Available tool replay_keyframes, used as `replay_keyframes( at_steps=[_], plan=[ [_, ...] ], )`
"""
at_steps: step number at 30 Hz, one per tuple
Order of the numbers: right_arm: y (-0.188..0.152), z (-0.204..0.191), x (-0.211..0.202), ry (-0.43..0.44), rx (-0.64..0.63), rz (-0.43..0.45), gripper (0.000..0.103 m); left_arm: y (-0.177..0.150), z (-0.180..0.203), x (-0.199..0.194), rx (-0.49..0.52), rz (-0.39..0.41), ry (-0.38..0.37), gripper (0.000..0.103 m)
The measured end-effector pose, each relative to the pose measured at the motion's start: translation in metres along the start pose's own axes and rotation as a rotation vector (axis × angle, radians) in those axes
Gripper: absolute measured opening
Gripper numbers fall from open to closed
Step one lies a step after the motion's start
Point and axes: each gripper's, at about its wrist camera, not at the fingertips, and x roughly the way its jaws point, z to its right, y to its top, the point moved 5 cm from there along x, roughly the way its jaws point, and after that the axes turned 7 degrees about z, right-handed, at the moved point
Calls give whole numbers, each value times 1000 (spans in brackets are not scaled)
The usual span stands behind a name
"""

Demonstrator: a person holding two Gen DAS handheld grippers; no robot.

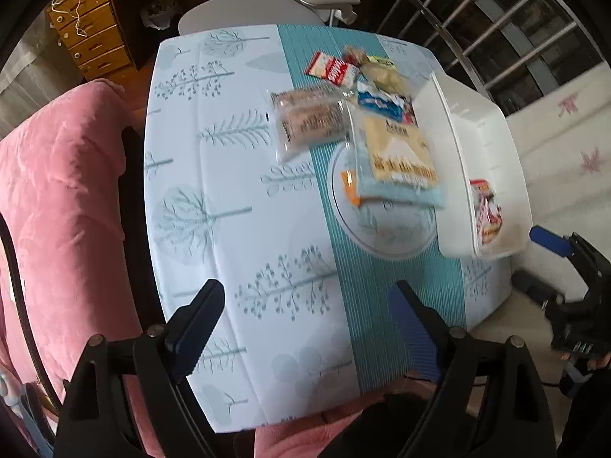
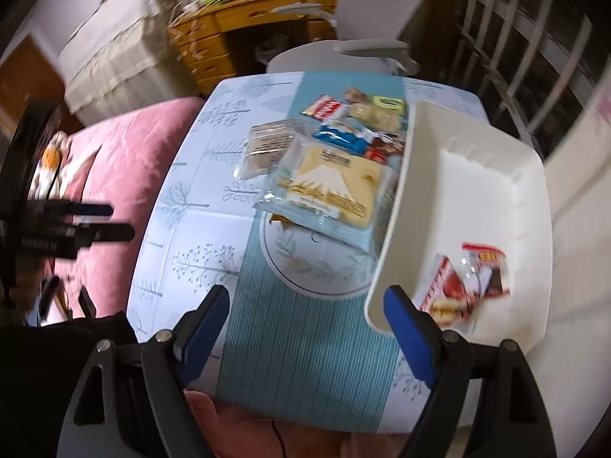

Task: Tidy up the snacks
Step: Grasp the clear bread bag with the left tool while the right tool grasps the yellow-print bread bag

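A pile of snack packs lies on the table's teal runner [image 1: 382, 305]: a pale blue pack with a yellow cake [image 1: 397, 160] [image 2: 328, 187], a clear-wrapped brown pack [image 1: 309, 118] [image 2: 271, 145], a red and white pack [image 1: 332, 68] [image 2: 324, 108], and a blue one [image 1: 378, 103] [image 2: 340, 137]. A white bin [image 1: 481, 129] [image 2: 508, 198] at the right holds a red snack pack [image 1: 487, 213] [image 2: 466, 282]. My left gripper [image 1: 305, 328] is open and empty above the near table. My right gripper [image 2: 305, 328] is open and empty by the bin's near corner.
A round plate [image 1: 382, 233] [image 2: 313, 267] sits under the pale blue pack. A pink cushion [image 1: 57, 191] [image 2: 126, 175] lies left of the table. A grey chair [image 1: 305, 0] stands behind it, with a wooden drawer unit [image 1: 91, 34] beyond.
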Motion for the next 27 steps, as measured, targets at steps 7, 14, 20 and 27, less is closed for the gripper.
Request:
replay_keyframes(
  at_steps=[7, 14, 20, 27],
  plan=[
    [28, -18, 32, 3, -256, -31, 89, 41, -6, 19, -54, 17, 2, 92],
    [48, -18, 82, 36, -453, -77, 91, 83, -13, 58, -93, -1, 7, 94],
    [59, -12, 120, 35, -580, -98, 94, 110, -17, 101, -186, -59, -32, 98],
    [65, -4, 157, 11, -689, -141, 98, 134, -19, 143, -265, -106, -38, 99]
  ],
)
